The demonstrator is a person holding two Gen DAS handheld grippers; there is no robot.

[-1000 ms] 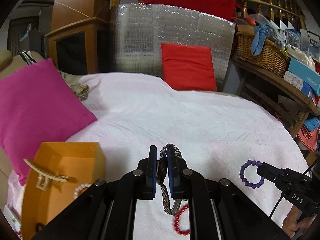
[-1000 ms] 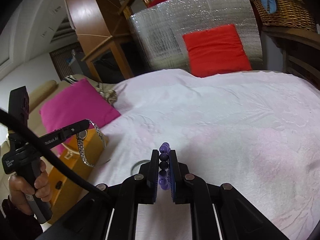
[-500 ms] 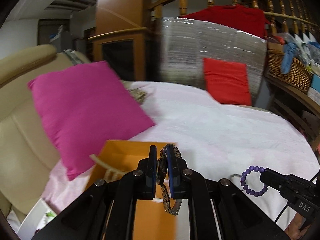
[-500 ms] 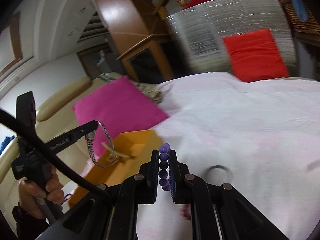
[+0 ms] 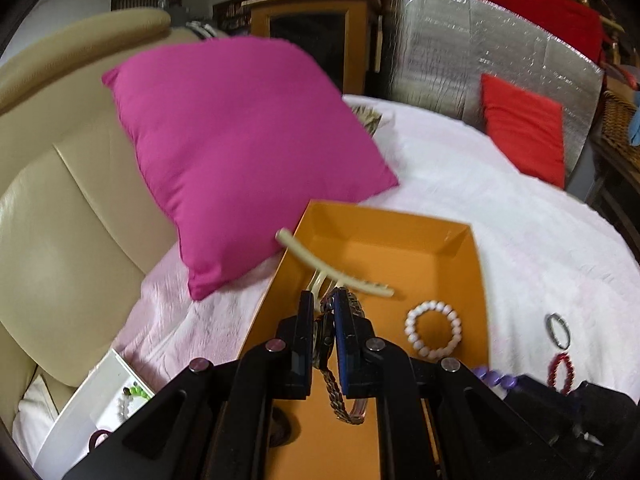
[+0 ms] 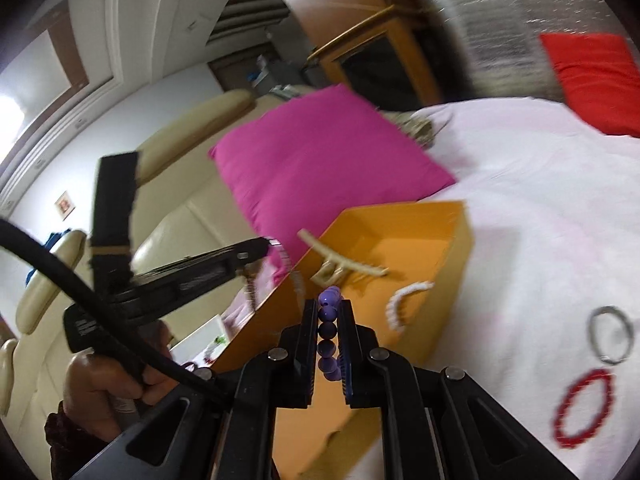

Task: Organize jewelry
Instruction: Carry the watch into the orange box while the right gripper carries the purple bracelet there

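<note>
An orange box sits on the white bedspread. Inside lie a cream hair claw and a white bead bracelet. My left gripper is shut on a metal-link watch and holds it above the box's near end. My right gripper is shut on a purple bead bracelet, just above the box's near right side; its beads also show in the left wrist view. A silver ring bracelet and a red bead bracelet lie on the bedspread right of the box.
A pink cushion leans on a beige sofa behind the box. A white tray with small beads lies left of the box. A red cushion rests against a silver panel at the back.
Both grippers have swung left and come over the orange box, still holding the watch and the purple bracelet. The right gripper is now close beside the left one.
</note>
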